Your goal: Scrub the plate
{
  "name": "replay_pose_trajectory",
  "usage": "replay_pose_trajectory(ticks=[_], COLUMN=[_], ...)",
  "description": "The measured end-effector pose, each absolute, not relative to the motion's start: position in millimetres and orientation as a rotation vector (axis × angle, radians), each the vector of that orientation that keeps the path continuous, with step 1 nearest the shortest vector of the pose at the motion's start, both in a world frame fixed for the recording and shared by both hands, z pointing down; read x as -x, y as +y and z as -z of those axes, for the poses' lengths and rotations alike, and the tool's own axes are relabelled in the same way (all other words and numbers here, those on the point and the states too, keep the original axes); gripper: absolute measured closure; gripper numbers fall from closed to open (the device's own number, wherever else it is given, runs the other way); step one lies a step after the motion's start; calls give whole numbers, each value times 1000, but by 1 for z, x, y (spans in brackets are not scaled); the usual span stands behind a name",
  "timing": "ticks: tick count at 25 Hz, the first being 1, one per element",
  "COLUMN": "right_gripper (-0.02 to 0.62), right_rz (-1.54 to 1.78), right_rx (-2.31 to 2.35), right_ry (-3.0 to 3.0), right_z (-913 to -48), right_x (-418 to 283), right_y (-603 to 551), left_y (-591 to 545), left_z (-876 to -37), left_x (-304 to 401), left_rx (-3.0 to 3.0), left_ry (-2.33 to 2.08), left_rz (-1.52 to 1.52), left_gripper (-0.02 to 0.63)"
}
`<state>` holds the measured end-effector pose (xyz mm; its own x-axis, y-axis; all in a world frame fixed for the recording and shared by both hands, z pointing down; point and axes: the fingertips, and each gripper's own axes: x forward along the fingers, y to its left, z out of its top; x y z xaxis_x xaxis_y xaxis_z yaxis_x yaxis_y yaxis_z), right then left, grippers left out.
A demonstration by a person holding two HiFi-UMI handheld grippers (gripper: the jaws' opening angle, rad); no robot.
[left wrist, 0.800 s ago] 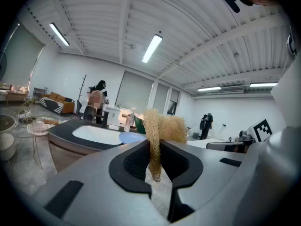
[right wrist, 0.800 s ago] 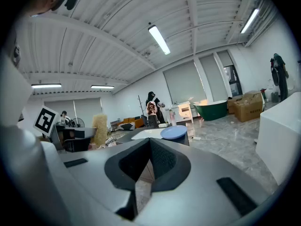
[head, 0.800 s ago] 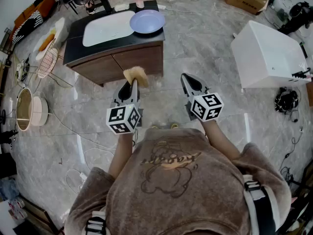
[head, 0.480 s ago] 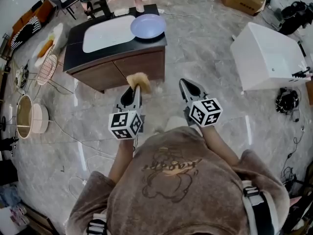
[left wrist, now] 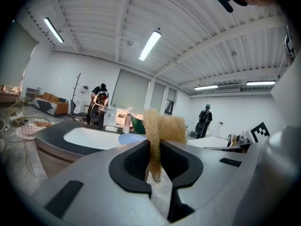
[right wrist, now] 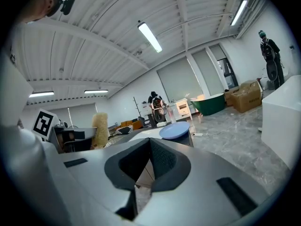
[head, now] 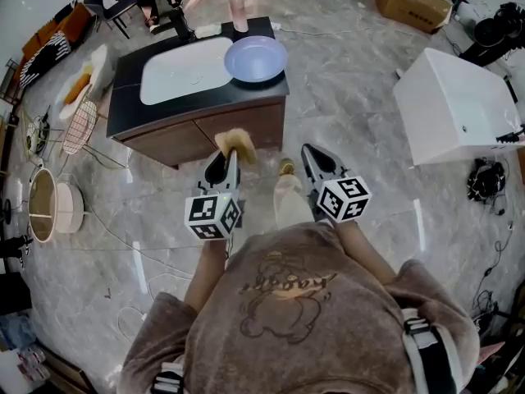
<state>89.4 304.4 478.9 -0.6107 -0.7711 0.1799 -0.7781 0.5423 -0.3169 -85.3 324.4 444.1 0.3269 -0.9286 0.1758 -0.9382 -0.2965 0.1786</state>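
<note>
My left gripper is clenched on a tan loofah scrubber. The left gripper view shows its jaws pinching the scrubber's lower strip while the bulk stands up above them. My right gripper is closed with nothing in it; in the right gripper view its pads meet on empty air. Both point forward, tilted slightly down, over the bare floor.

The blue plate lies flat on the right end of the dark counter, touching or just overlapping the edge of the white sink. It is well apart from both grippers and straight ahead of me, falling between the lines of my two hands, a little closer to the left one's line. The counter's front edge stands between me and it.

A round plate has no long axis to line up with. I judge what matters is closing the gap forward, then bringing the scrubber down onto the plate's face from above. The right gripper is about as near and could steady the plate's right rim.
</note>
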Motion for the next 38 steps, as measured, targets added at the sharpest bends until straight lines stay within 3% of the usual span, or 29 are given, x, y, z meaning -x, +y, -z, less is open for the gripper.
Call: replay_pose_trajectory(ticks=[24,38], right_gripper=[598,598], right_rz=[-657,-655], right_rx=[-1153,-1176], right_ry=[-2807,-2808], right_z=[-460,-457], right_x=[-66,-49], right_y=[-29,-103], left_y=[8,-67], left_z=[-423,-414], left_x=[97,110], left_rx=[-2263,-2278], left_ry=[-1783,-1776], left_rz=[-104,-101], left_gripper=[541,541])
